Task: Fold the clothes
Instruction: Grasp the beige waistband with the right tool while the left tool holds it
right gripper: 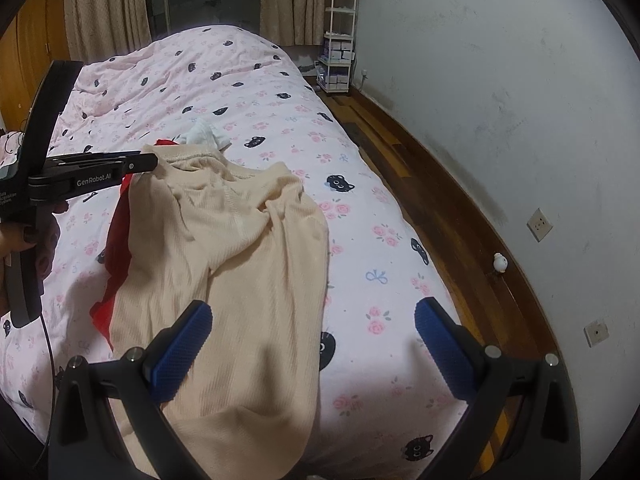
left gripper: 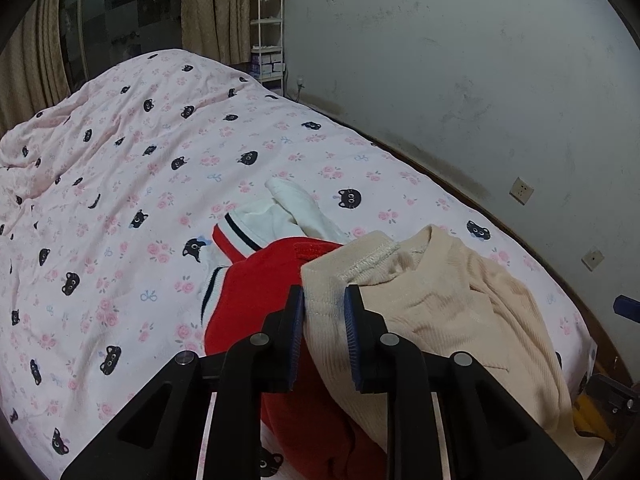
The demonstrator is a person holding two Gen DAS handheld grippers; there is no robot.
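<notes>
Cream ribbed top [right gripper: 224,264] lies on the pink bed cover [right gripper: 360,208], partly over a red garment [left gripper: 256,300]. The left gripper [left gripper: 324,312] is clenched on its neck edge. The right gripper [right gripper: 314,344] hangs released, jaws wide above its lower part.

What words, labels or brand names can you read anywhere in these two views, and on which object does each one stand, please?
"GenRobot.AI": white lettering on the side of the left gripper, seen in the right wrist view.
Small white print further back on the same gripper's body: too small and cut off to read.
Stitched label on the red garment: blurred, unreadable.
Boxes on the white shelf rack: too small to read.
</notes>
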